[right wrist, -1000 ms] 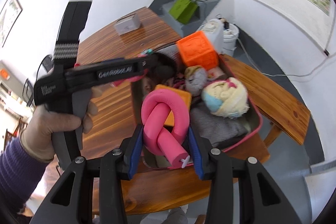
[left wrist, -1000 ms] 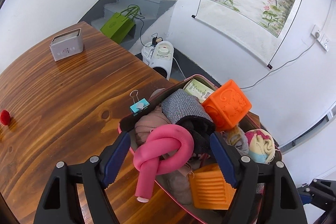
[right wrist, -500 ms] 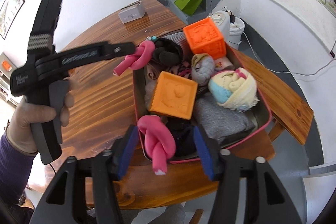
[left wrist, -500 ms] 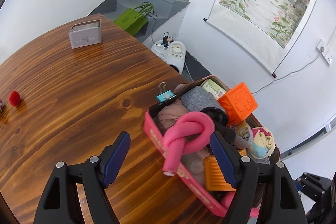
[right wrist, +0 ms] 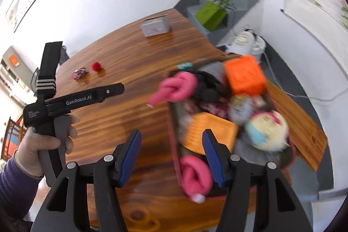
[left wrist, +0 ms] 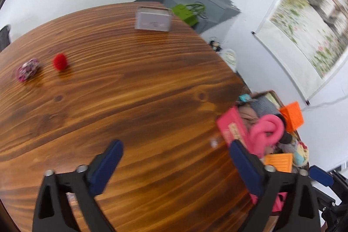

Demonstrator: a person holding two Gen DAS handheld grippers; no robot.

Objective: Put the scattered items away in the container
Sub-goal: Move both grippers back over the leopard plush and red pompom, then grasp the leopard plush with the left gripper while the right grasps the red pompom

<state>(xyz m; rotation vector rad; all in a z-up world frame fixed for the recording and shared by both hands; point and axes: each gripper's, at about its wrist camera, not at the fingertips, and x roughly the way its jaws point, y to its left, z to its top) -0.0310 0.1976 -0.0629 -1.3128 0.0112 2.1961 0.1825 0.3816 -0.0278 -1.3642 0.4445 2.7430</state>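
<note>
The pink container [left wrist: 230,126] sits at the table's right end, heaped with soft items. One pink foam knot [left wrist: 267,127] rests on its left rim. My left gripper [left wrist: 175,145] hovers over bare wood to the left of the container, its jaws opening wide with nothing between them. A red pompom [left wrist: 59,61] and a patterned scrunchie [left wrist: 27,70] lie loose at the far left. In the right wrist view my right gripper [right wrist: 171,136] is open over the container's near left wall [right wrist: 174,145]. A second pink knot [right wrist: 195,175] lies in the container by the right finger.
A grey tin [left wrist: 153,20] stands at the table's far edge. Two orange blocks [right wrist: 244,75] and a pastel plush ball [right wrist: 267,132] fill the container [right wrist: 174,145]. A gloved hand [right wrist: 41,145] holds the left tool. A wooden bench [right wrist: 298,123] runs beyond the table's right end.
Both grippers let go of their pink foam knots, which now lie in the container. The left gripper swung left over the table and opened wider. The right gripper drew back and left.
</note>
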